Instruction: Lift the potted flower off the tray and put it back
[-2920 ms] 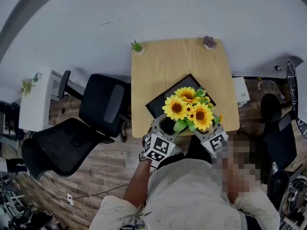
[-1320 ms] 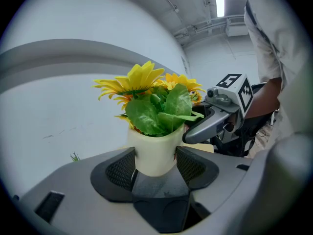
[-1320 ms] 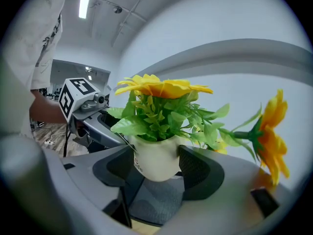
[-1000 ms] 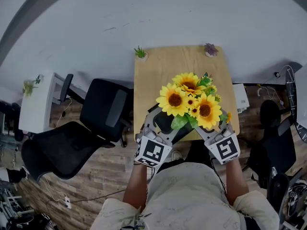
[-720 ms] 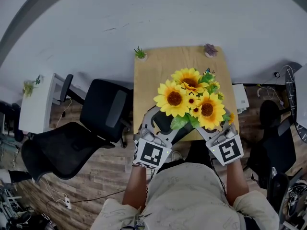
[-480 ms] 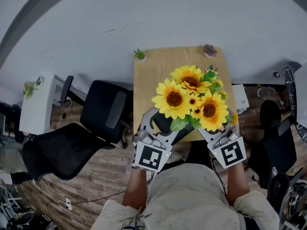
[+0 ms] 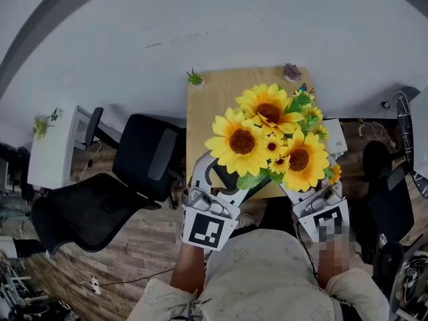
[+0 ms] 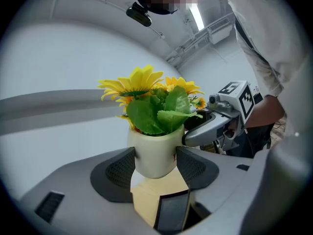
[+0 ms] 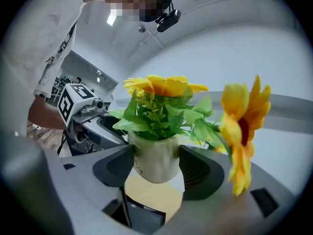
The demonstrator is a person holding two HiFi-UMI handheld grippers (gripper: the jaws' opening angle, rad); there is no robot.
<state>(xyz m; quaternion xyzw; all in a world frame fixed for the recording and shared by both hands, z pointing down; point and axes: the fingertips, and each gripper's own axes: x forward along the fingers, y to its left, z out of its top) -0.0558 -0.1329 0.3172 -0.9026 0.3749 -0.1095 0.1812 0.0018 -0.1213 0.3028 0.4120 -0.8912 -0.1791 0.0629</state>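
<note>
The potted flower is a cream pot (image 8: 154,153) of yellow sunflowers (image 7: 267,136) with green leaves. It hangs in the air above the black tray (image 8: 171,212) on the wooden table (image 7: 200,112). My left gripper (image 8: 155,166) is shut on the pot from one side, its pads pressed against both flanks. From the opposite side my right gripper (image 9: 156,168) is shut on the same pot (image 9: 155,158). In the head view the blooms hide the pot, with the left gripper (image 7: 219,182) and right gripper (image 7: 306,196) just below them. A strip of tray (image 7: 226,176) shows under the flowers.
Two small potted plants stand at the table's far edge, a green one (image 7: 194,79) and a purple one (image 7: 291,71). Black office chairs (image 7: 144,156) stand left of the table. A white wall lies beyond it. More furniture (image 7: 384,179) crowds the right.
Both grippers have raised the potted flower off the tray towards the head camera, so the blooms look larger and cover more of the table.
</note>
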